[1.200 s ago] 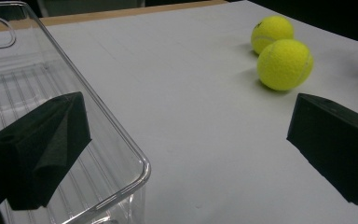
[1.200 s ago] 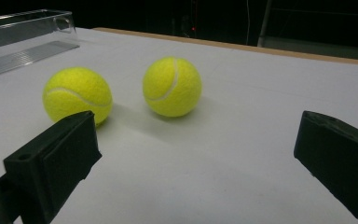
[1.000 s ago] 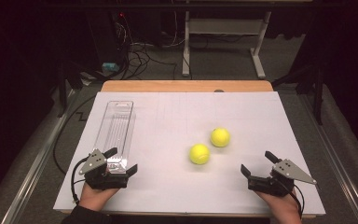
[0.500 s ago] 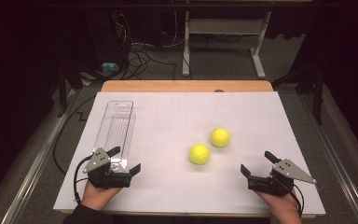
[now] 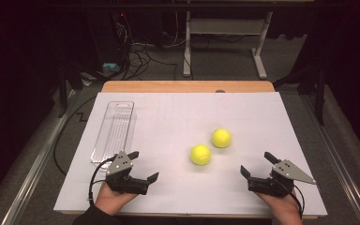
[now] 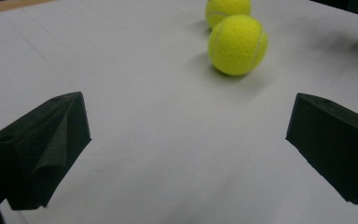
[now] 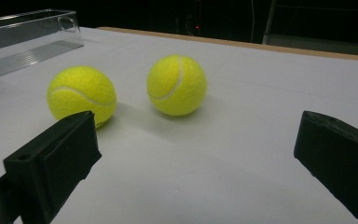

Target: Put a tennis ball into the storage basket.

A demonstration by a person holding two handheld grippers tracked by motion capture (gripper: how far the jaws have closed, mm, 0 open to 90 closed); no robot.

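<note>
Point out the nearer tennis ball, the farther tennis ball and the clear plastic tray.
nearer tennis ball [image 5: 200,154], high view, middle of its yellow felt.
farther tennis ball [image 5: 221,138], high view, middle of its yellow felt.
clear plastic tray [image 5: 114,131], high view, its ribbed bottom near the middle.

A white-covered table [image 5: 262,108] carries two tennis balls [image 5: 200,154] near its middle and a clear tray [image 5: 114,130] along its left edge.
</note>
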